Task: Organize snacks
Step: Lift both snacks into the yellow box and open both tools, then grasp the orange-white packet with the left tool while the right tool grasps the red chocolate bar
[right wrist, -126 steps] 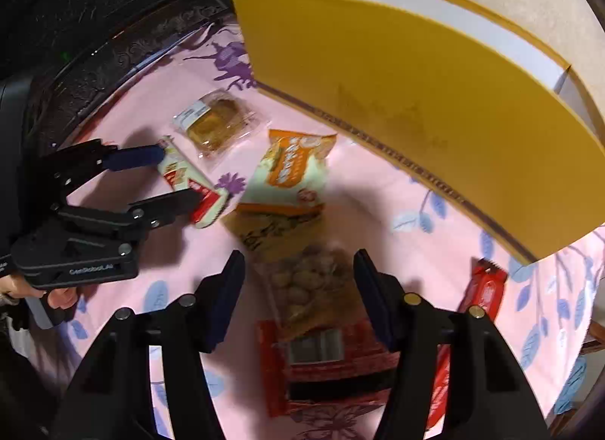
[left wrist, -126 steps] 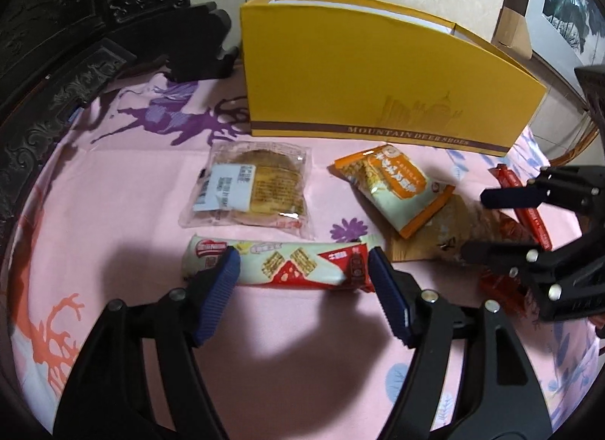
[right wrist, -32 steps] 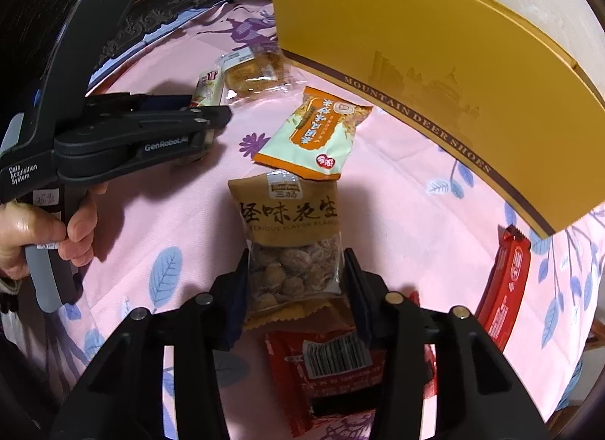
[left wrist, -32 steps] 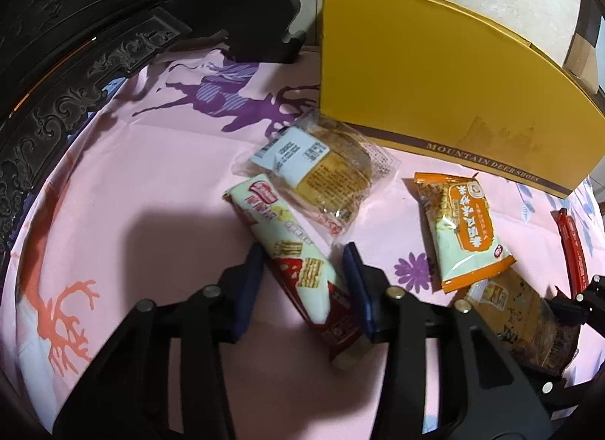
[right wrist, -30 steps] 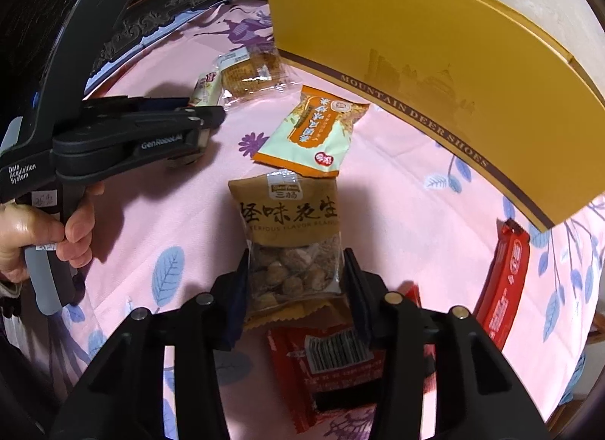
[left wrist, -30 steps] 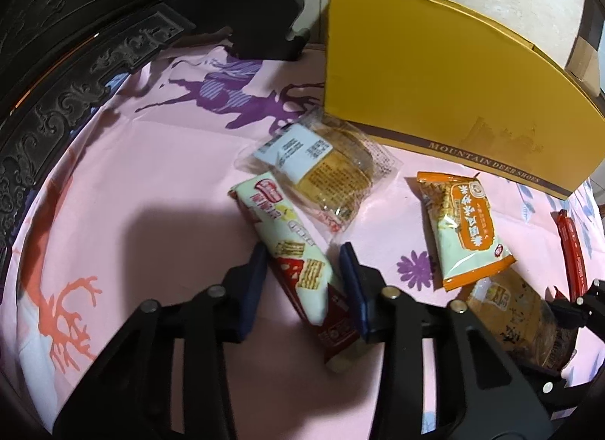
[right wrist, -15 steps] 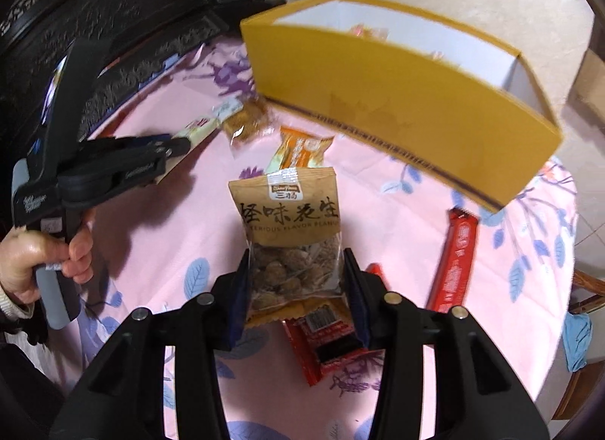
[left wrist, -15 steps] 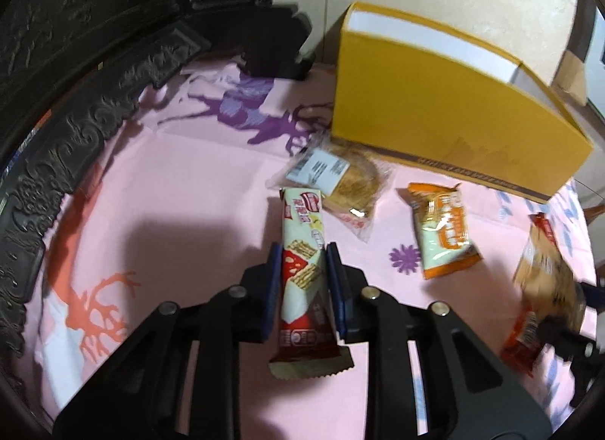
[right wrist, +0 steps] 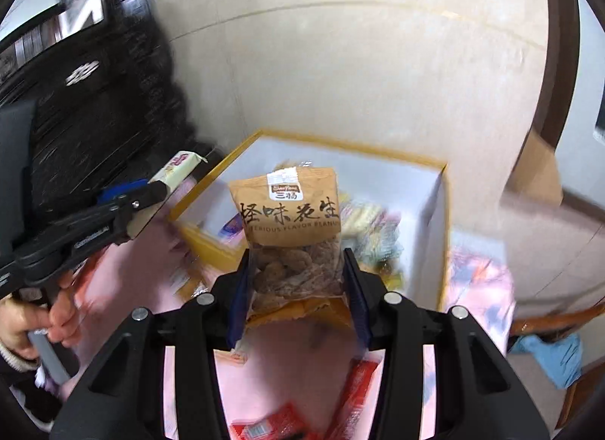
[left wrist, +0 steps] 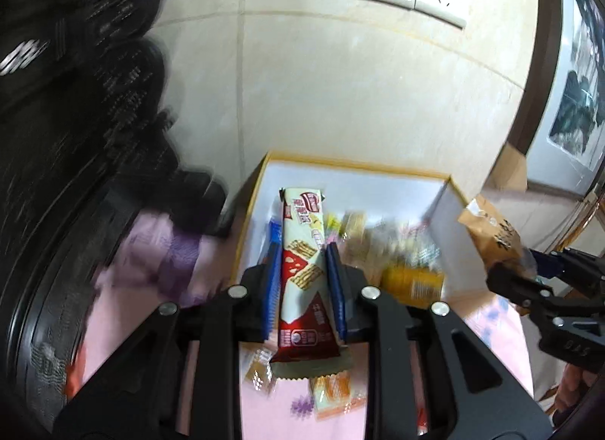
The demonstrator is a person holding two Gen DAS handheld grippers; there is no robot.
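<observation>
My left gripper (left wrist: 303,270) is shut on a long white-and-red wafer bar (left wrist: 302,251) and holds it in the air over the near edge of the open yellow box (left wrist: 450,183). My right gripper (right wrist: 297,273) is shut on a brown bag of peanuts (right wrist: 291,213), held up in front of the same box (right wrist: 440,220). The box has white inner walls and several snack packets inside. The right gripper with its bag shows at the right of the left wrist view (left wrist: 529,266). The left gripper with the bar's tip shows at the left of the right wrist view (right wrist: 151,190).
An orange-and-white snack packet (left wrist: 332,391) and a small clear-wrapped packet (left wrist: 259,370) lie on the pink tablecloth (left wrist: 124,311) below the left gripper. Red packets (right wrist: 355,394) lie below the right gripper. Dark carved furniture (left wrist: 75,137) stands at the left. A tiled wall is behind.
Both grippers have lifted their snacks off the table and moved up and forward to the box, whose inside now shows. The views are blurred by motion.
</observation>
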